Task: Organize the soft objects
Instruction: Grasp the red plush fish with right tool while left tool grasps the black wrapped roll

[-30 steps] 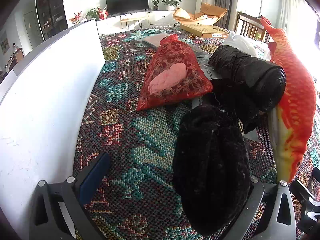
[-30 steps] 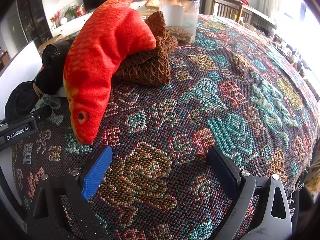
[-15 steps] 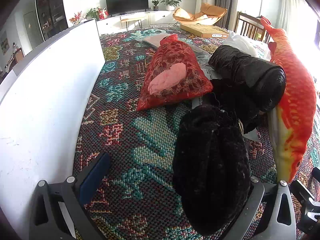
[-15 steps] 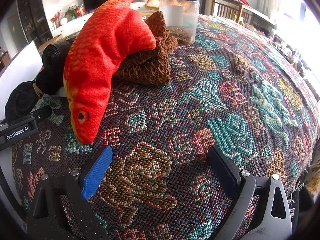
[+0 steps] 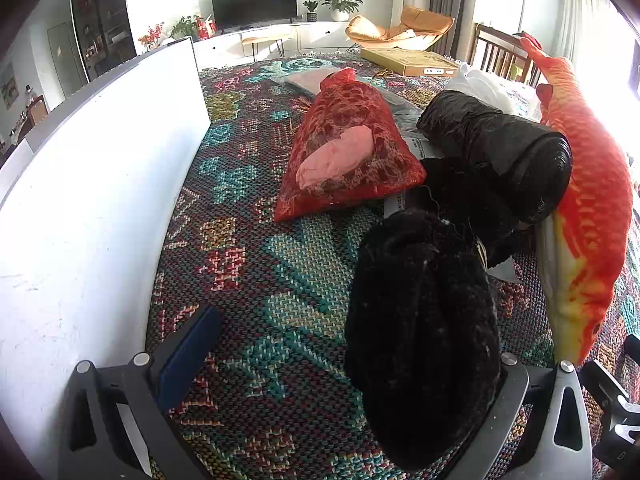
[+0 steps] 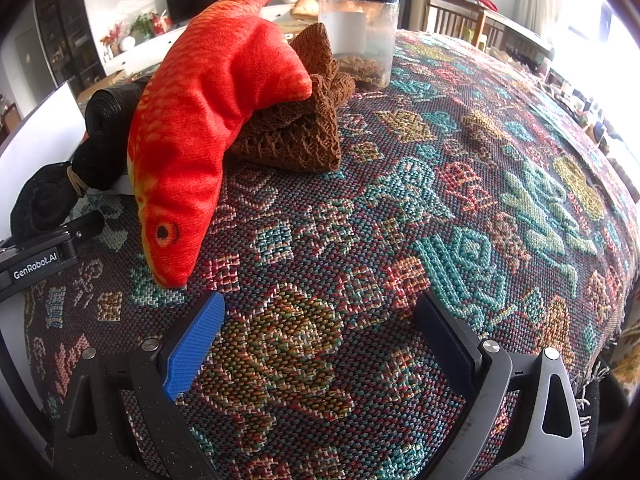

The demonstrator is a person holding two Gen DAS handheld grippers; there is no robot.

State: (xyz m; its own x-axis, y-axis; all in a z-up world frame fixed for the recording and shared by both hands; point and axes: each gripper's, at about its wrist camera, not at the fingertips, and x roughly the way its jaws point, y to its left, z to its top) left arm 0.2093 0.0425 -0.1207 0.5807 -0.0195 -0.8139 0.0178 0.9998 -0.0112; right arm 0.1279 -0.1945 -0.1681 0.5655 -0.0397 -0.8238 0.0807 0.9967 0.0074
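1. Left gripper (image 5: pixel 344 364): fingers wide; black fuzzy bundle (image 5: pixel 420 332) lies against the right finger, ungripped.
2. Right gripper (image 6: pixel 320 340): fingers wide, empty; plush fish (image 6: pixel 208 120) at 11 o'clock, propped on brown knit (image 6: pixel 304 124), likely next.

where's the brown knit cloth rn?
Right wrist view, upper centre: brown knit cloth lies under the red fish plush, just before the clear jar.

left gripper (image 5: pixel 332 364): black frame, silver screws | right gripper (image 6: pixel 320 340): blue-padded fingers (image 6: pixel 192 346)
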